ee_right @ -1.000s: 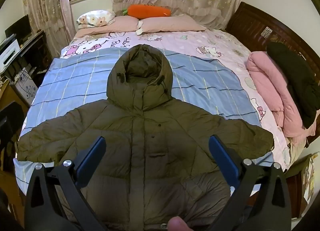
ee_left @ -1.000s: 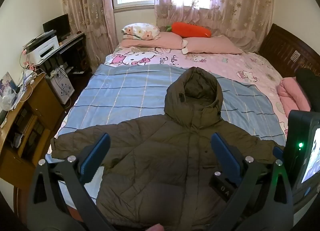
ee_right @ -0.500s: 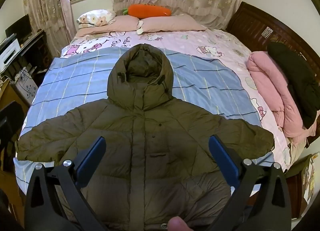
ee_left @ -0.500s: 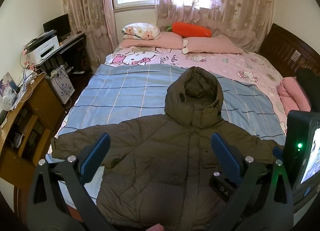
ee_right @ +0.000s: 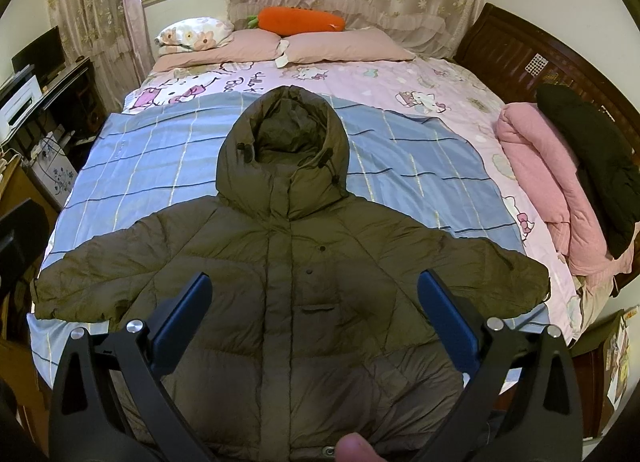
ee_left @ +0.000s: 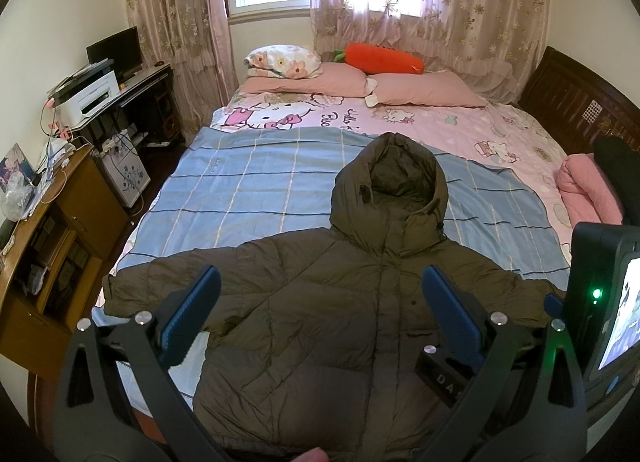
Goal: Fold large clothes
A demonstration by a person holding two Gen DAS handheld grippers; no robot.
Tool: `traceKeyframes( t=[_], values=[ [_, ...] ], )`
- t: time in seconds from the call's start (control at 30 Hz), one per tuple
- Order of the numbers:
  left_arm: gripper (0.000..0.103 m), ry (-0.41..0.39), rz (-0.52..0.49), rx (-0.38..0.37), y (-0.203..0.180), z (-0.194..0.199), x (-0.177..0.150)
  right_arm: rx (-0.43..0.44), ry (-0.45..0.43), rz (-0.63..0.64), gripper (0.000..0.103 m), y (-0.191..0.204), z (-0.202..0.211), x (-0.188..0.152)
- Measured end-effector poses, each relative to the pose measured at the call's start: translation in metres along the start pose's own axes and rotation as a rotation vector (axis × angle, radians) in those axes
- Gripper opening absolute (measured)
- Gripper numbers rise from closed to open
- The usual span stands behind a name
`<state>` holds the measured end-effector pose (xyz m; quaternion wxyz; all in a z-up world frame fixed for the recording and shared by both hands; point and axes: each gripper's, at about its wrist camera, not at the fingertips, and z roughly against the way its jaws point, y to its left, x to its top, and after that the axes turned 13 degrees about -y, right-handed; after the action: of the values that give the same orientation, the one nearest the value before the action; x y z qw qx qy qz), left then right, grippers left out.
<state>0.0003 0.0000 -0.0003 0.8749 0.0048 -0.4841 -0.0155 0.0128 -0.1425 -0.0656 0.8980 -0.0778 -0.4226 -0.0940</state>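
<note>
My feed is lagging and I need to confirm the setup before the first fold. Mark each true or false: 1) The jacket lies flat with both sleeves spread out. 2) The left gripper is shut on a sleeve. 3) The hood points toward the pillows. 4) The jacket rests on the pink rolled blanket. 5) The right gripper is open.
1) True: the jacket lies front up, sleeves out to both sides.
2) False: the left gripper is open and holds nothing.
3) True: the hood points at the pillows.
4) False: it rests on the blue sheet; the pink blanket lies apart at the bed's edge.
5) True: the right gripper is open above the jacket.
</note>
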Motion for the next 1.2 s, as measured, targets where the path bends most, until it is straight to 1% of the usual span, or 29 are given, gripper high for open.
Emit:
traceKeyframes(
  t=[0.17, 0.27, 0.3, 0.37, 0.4, 0.5, 0.53, 0.6, 0.63, 0.67, 0.7, 0.73, 0.77, 0.8, 0.83, 0.87, 0.9, 0.97, 1.03, 1.07, 1.1, 1.17, 1.2],
  values=[
    [0.101, 0.005, 0.004, 0.017, 0.004, -0.001, 0.001, 0.006, -0.006, -0.02, 0.102, -0.002, -0.002, -0.001],
    [0.101, -0.021, 0.072, 0.026, 0.027, -0.007, 0.002, 0.042, 0.017, -0.075, 0.102, -0.008, -0.021, -0.01],
    [0.101, -0.038, 0.11, 0.036, 0.047, -0.018, 0.0, 0.071, 0.022, -0.11, 0.102, -0.014, -0.029, -0.012],
    [0.101, -0.035, 0.148, 0.049, 0.062, -0.043, 0.002, 0.066, 0.017, -0.137, 0.102, -0.025, -0.042, -0.011],
    [0.101, -0.022, 0.143, 0.052, 0.06, -0.06, 0.005, 0.045, 0.027, -0.144, 0.102, -0.032, -0.054, -0.012],
    [0.101, 0.058, 0.052, 0.1, 0.05, -0.118, -0.011, 0.036, 0.082, -0.166, 0.102, -0.062, -0.097, -0.013],
    [0.101, 0.097, 0.02, 0.092, 0.043, -0.141, -0.023, 0.047, 0.122, -0.178, 0.102, -0.076, -0.122, -0.019],
    [0.101, 0.164, -0.015, 0.051, 0.032, -0.181, -0.05, 0.105, 0.221, -0.194, 0.102, -0.1, -0.17, -0.036],
    [0.101, 0.207, -0.04, 0.047, 0.027, -0.204, -0.067, 0.145, 0.285, -0.208, 0.102, -0.111, -0.198, -0.054],
    [0.101, 0.249, -0.064, 0.041, 0.022, -0.223, -0.083, 0.161, 0.354, -0.214, 0.102, -0.119, -0.225, -0.074],
    [0.101, 0.278, -0.077, 0.029, 0.02, -0.236, -0.093, 0.15, 0.411, -0.205, 0.096, -0.125, -0.243, -0.087],
    [0.101, 0.306, -0.084, 0.008, 0.019, -0.25, -0.105, 0.108, 0.504, -0.179, 0.09, -0.129, -0.268, -0.111],
    [0.101, 0.321, -0.089, -0.003, 0.017, -0.259, -0.112, 0.077, 0.563, -0.161, 0.083, -0.132, -0.282, -0.126],
    [0.101, 0.343, -0.098, -0.008, 0.016, -0.269, -0.122, 0.047, 0.62, -0.153, 0.083, -0.138, -0.295, -0.14],
    [0.101, 0.362, -0.11, -0.003, 0.017, -0.279, -0.129, 0.034, 0.652, -0.186, 0.083, -0.15, -0.303, -0.154],
    [0.101, 0.379, -0.126, 0.006, 0.017, -0.285, -0.134, 0.056, 0.655, -0.248, 0.083, -0.162, -0.305, -0.16],
    [0.101, 0.39, -0.143, 0.021, 0.016, -0.291, -0.14, 0.054, 0.654, -0.333, 0.083, -0.181, -0.303, -0.165],
    [0.101, 0.397, -0.164, 0.039, 0.018, -0.301, -0.147, -0.013, 0.63, -0.396, 0.083, -0.208, -0.29, -0.162],
    [0.101, 0.419, -0.171, 0.038, 0.019, -0.305, -0.153, -0.053, 0.568, -0.435, 0.083, -0.232, -0.273, -0.152],
    [0.101, 0.436, -0.161, 0.022, 0.021, -0.305, -0.158, -0.075, 0.527, -0.471, 0.084, -0.25, -0.262, -0.146],
    [0.101, 0.449, -0.152, 0.008, 0.022, -0.307, -0.159, -0.098, 0.505, -0.495, 0.089, -0.262, -0.255, -0.142],
    [0.101, 0.48, -0.134, -0.024, 0.018, -0.308, -0.163, -0.206, 0.445, -0.588, 0.1, -0.312, -0.235, -0.141],
    [0.101, 0.487, -0.131, -0.032, 0.016, -0.307, -0.164, -0.264, 0.435, -0.664, 0.102, -0.347, -0.225, -0.146]
  ],
)
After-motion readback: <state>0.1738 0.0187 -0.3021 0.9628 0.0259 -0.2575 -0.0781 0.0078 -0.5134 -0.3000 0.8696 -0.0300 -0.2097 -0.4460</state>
